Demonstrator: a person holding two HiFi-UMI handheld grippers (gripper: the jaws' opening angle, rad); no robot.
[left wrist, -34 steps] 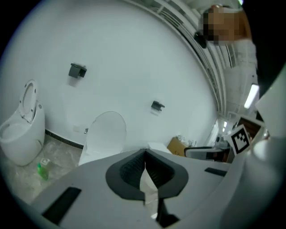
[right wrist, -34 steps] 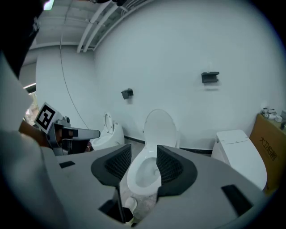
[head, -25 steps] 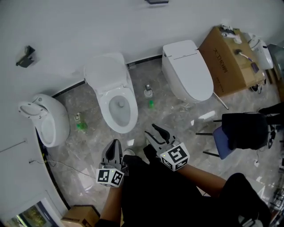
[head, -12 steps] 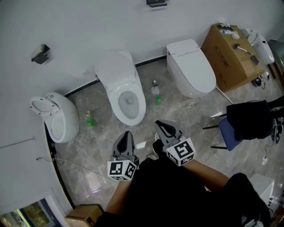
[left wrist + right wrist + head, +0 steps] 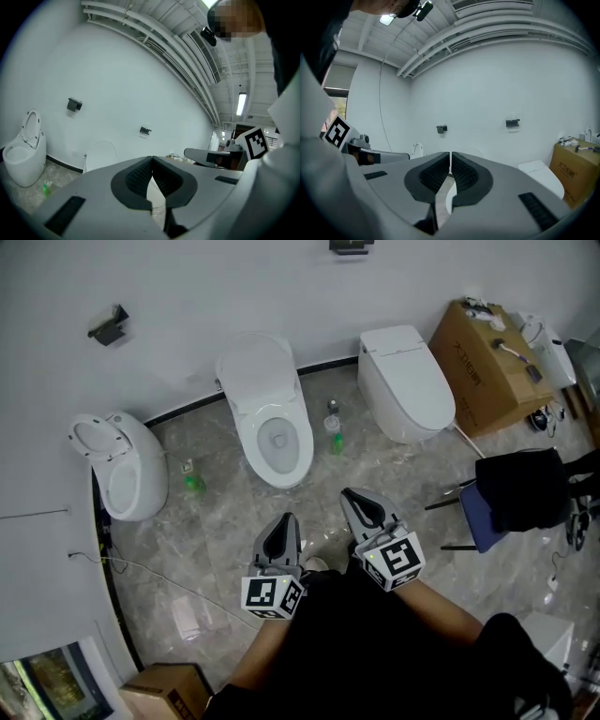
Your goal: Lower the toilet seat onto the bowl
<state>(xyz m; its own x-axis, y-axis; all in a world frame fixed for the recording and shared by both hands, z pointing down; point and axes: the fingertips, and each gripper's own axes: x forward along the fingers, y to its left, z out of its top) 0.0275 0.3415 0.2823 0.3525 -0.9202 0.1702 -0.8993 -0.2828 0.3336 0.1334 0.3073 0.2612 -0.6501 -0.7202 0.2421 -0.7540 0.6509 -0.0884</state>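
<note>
The middle toilet (image 5: 274, 432) stands against the far wall, its bowl open and its seat and lid (image 5: 257, 372) raised upright against the wall. In the left gripper view the raised lid (image 5: 100, 154) shows as a white arc ahead. Both grippers hang low in front of the person, well short of the bowl. My left gripper (image 5: 285, 524) is shut and empty, its pads meeting (image 5: 151, 162). My right gripper (image 5: 356, 500) is also shut with nothing between its pads (image 5: 450, 158).
A second toilet (image 5: 116, 472) with its seat up stands at the left. A closed toilet (image 5: 409, 382) stands at the right, beside a cardboard box (image 5: 487, 364). Bottles (image 5: 333, 430) sit on the floor by the middle toilet. A chair with dark cloth (image 5: 514, 499) stands at the right.
The right gripper's jaws have gone from open to shut. Both grippers have risen a little in the view, and the toilets have shifted right and upward.
</note>
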